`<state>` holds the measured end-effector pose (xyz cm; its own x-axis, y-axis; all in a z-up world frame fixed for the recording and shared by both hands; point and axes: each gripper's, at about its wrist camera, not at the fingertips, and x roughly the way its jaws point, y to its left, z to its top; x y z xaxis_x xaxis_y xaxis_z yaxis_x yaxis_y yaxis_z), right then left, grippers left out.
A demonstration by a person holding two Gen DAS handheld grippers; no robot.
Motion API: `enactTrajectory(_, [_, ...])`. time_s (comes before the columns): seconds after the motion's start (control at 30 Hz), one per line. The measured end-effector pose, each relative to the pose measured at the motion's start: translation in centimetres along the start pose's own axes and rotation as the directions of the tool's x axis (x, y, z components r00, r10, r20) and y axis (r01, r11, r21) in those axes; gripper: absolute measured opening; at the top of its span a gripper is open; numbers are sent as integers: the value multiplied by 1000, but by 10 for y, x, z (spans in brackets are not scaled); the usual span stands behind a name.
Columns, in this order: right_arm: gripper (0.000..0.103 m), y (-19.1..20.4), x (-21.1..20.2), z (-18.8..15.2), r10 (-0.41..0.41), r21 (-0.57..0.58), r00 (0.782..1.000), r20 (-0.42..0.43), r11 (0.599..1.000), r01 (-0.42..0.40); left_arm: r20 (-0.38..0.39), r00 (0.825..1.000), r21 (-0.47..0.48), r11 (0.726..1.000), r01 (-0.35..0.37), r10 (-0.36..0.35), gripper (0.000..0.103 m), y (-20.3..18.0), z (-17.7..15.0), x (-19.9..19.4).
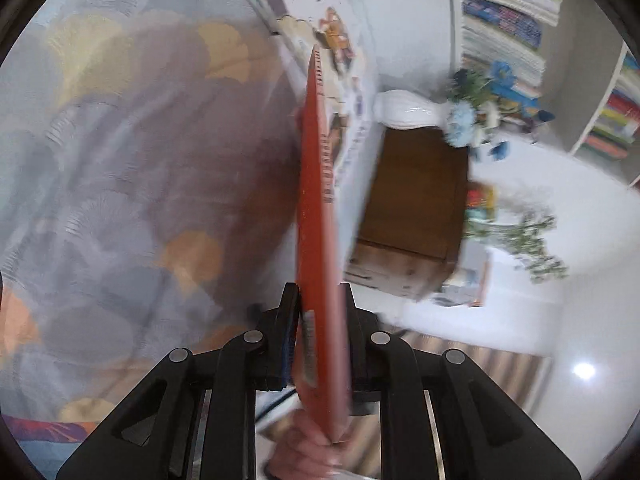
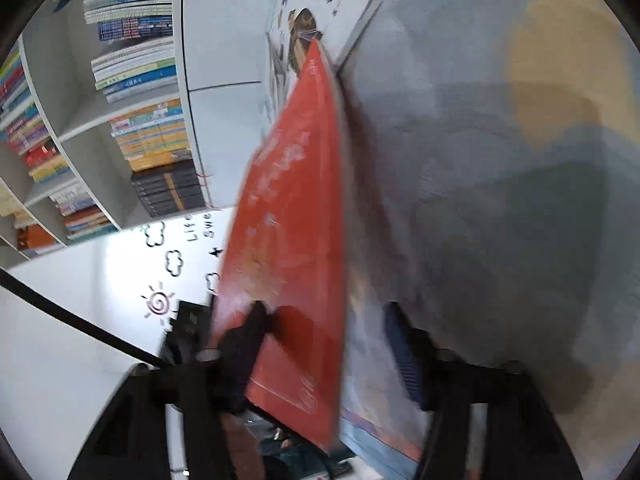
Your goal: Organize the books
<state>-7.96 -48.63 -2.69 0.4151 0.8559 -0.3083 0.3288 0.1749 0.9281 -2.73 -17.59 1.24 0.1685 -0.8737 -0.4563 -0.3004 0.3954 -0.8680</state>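
Patterned cloth (image 1: 120, 160) covers desk; bookshelf (image 2: 132, 128) at 10 o'clock. Left gripper (image 1: 318, 320) jaws clamp red book (image 1: 316, 208) (edge-on). Right gripper (image 2: 328, 344) jaws parted around it, not pressing.

Pretty tight ahead of me: the red book (image 1: 320, 208) fills the middle, butting up against the white picture book (image 2: 320, 4) lying on the patterned cloth (image 1: 120, 160). Cloth beside them lies open, bookshelf (image 2: 132, 120) walls off the far side.
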Motion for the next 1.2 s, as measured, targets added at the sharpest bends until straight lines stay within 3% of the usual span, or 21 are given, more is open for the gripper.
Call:
enactTrajectory(0.07, [35, 10, 6, 1, -58, -33, 998, 9, 998, 58, 34, 989, 102, 984, -145, 142, 14, -7, -3, 0])
enactTrajectory(0.1, [33, 19, 8, -1, -116, -88, 993, 20, 989, 117, 61, 973, 168, 959, -230, 222, 14, -14, -6, 0])
enactTrajectory(0.2, [32, 52, 16, -17, -287, -267, 956, 61, 918, 293, 162, 902, 380, 818, -432, 401, 15, -39, -24, 3])
enactTrajectory(0.27, [32, 73, 25, -30, -383, -380, 917, 107, 837, 394, 181, 890, 427, 781, -455, 419, 15, -45, -32, 2])
enactTrajectory(0.33, [32, 92, 31, -46, -449, -469, 878, 164, 748, 470, 183, 897, 455, 774, -440, 402, 15, -46, -35, -7])
enactTrajectory(0.43, [32, 117, 38, -65, -480, -536, 846, 231, 663, 523, 168, 921, 478, 788, -387, 351, 15, -47, -38, -30])
enactTrajectory(0.6, [33, 166, 62, -100, -481, -634, 820, 312, 537, 556, 204, 926, 520, 766, -377, 317, 15, -62, -36, -76])
enactTrajectory(0.7, [33, 194, 86, -114, -459, -683, 826, 327, 489, 542, 251, 930, 516, 775, -364, 270, 16, -67, -25, -121])
enactTrajectory(0.83, [34, 228, 127, -122, -401, -741, 866, 300, 474, 476, 344, 916, 493, 791, -363, 206, 16, -69, 7, -190])
enactTrajectory(0.97, [35, 262, 202, -120, -363, -780, 899, 243, 478, 404, 443, 871, 460, 779, -426, 214, 16, -58, 48, -249])
enactTrajectory(1.07, [41, 271, 273, -109, -358, -775, 918, 168, 528, 348, 487, 839, 428, 771, -472, 243, 18, -42, 83, -284])
enactTrajectory(1.2, [42, 271, 343, -97, -370, -738, 924, 102, 595, 319, 488, 839, 382, 806, -451, 238, 20, -14, 137, -317])
